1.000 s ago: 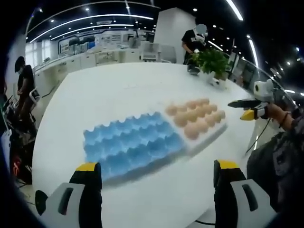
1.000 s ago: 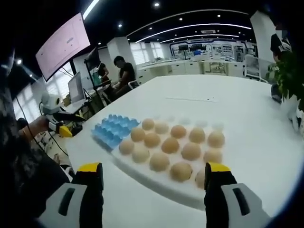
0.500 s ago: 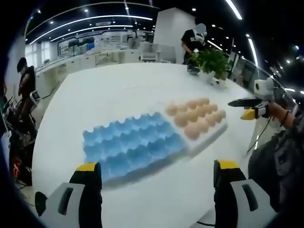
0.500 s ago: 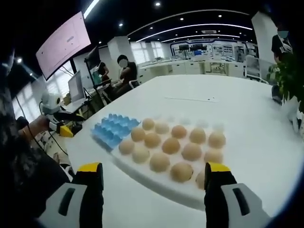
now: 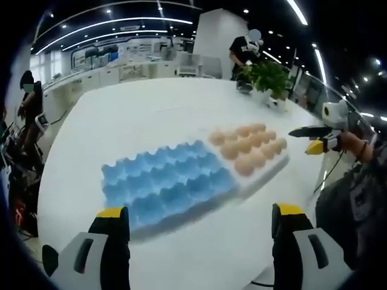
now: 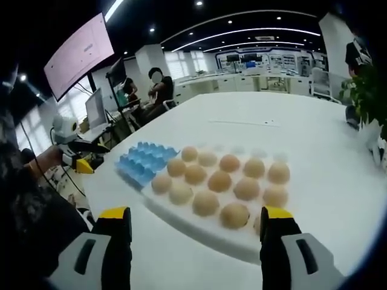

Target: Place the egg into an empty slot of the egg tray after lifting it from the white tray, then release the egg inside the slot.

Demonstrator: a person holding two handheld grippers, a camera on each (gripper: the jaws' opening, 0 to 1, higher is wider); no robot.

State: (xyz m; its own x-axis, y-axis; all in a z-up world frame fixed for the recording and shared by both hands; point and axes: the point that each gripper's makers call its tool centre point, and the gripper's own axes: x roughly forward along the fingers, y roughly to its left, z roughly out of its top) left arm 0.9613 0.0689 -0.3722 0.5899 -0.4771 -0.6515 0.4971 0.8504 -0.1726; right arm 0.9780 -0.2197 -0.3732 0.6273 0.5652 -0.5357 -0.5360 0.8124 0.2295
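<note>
Minimal change: small camera drift in both views.
Left gripper view has shifted slightly, so the blue moulded egg tray (image 5: 164, 183) sits a touch further left; right gripper view has shifted too, with the white foam tray (image 6: 199, 229) of brown eggs (image 6: 219, 180) marginally larger in frame.

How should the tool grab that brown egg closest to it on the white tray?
Come down from above onto the nearest brown egg in the white foam tray. Its rounded top stands clear of the cup, so pinch its two sides gently. The right tool is open and nearest.
</note>
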